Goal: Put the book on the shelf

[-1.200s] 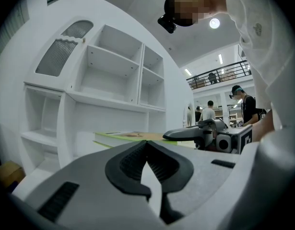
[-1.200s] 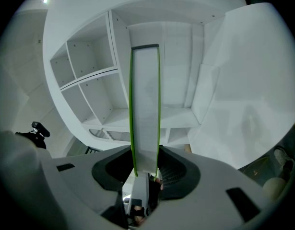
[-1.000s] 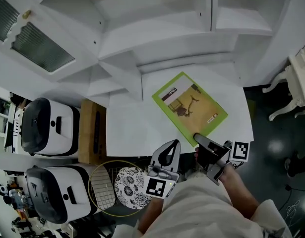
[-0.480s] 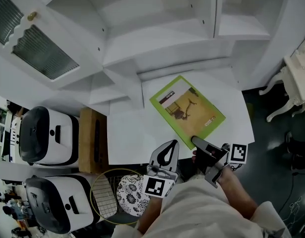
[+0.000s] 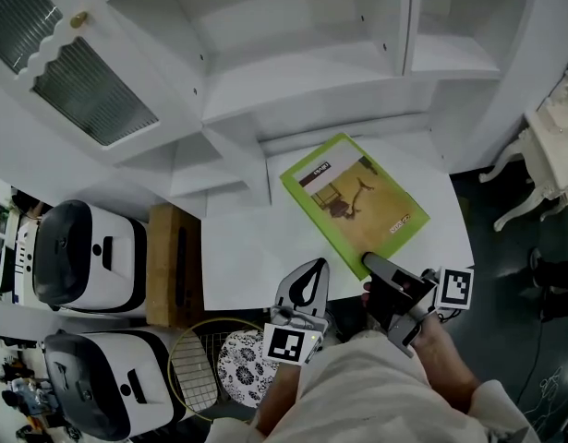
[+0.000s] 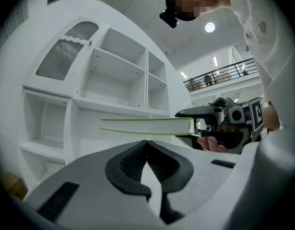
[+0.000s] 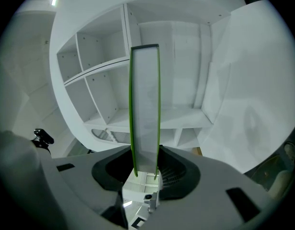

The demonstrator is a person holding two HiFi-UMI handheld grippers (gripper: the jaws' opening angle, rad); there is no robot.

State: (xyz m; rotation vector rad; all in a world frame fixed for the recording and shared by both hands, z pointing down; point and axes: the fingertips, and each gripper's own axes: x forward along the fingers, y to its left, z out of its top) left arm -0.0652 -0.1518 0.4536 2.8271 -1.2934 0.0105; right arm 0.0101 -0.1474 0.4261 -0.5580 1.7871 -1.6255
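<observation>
Right gripper view: right gripper [image 7: 145, 169] jaws are clamping the book [image 7: 145, 104] by its edge, holding it flat above the tabletop [image 5: 237, 247], probably for sliding onto the shelf [image 7: 185, 111]; left gripper [image 6: 147, 150] jaws are sitting closed, empty.

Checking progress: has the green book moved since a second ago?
Yes, slightly: the green book has edged toward the white ledge behind it.

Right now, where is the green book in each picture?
Head view: book right of centre, cover up, its near corner in the right gripper.
Left gripper view: book in the middle, a thin level strip seen edge-on.
Right gripper view: book in the centre, an upright strip between the jaws.
Shared landmark: the white shelf unit behind it.
</observation>
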